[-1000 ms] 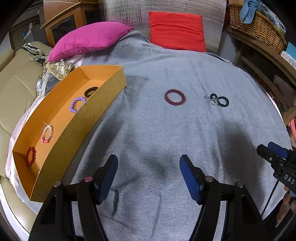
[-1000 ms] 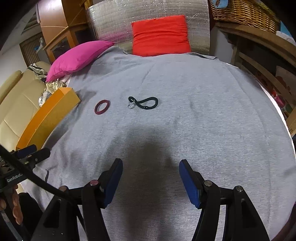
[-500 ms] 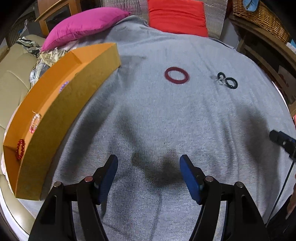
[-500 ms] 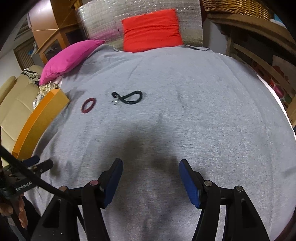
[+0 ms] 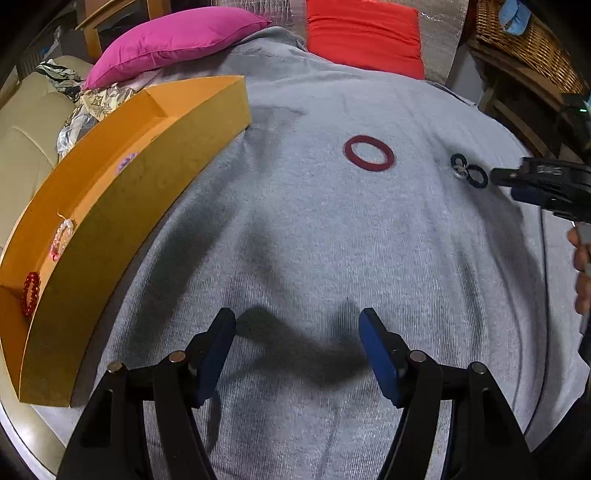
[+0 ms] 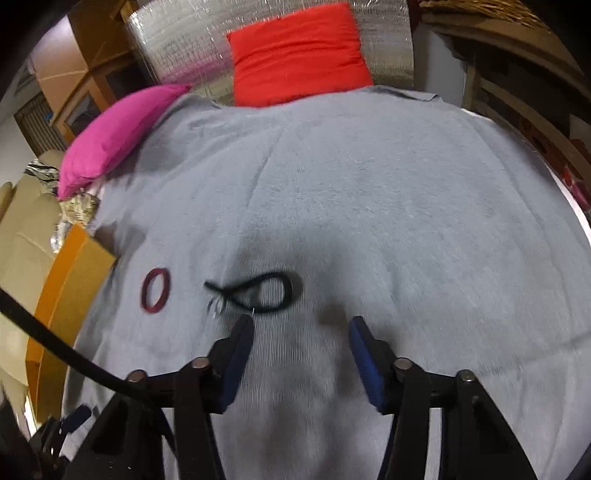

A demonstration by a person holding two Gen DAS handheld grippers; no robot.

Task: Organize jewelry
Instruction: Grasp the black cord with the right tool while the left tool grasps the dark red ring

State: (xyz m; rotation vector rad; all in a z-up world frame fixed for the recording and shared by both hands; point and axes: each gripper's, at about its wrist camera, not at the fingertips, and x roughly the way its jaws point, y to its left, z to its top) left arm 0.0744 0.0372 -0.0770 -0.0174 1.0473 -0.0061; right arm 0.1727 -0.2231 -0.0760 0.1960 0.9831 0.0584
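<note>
A dark red ring bracelet (image 5: 368,153) (image 6: 155,290) lies on the grey cloth. To its right lies a black looped cord with a small clear charm (image 5: 469,171) (image 6: 258,293). My right gripper (image 6: 301,325) hovers just short of the black cord; its jaws are closing with nothing between them. It shows at the right edge of the left wrist view as the right gripper (image 5: 532,181). My left gripper (image 5: 297,325) hangs open over bare cloth, well short of the red ring. The orange tray (image 5: 122,221) at the left holds red, pink and purple bead bracelets.
A pink cushion (image 5: 177,37) and a red cushion (image 5: 364,35) lie at the far edge of the cloth. A beige sofa (image 5: 22,147) stands beyond the tray at the left. A wicker basket (image 5: 524,44) and wooden shelving stand at the right.
My right gripper has travelled forward to the black cord, and its jaws have narrowed. The left gripper has sunk a little toward the cloth, hiding more of the tray's inside behind its near wall.
</note>
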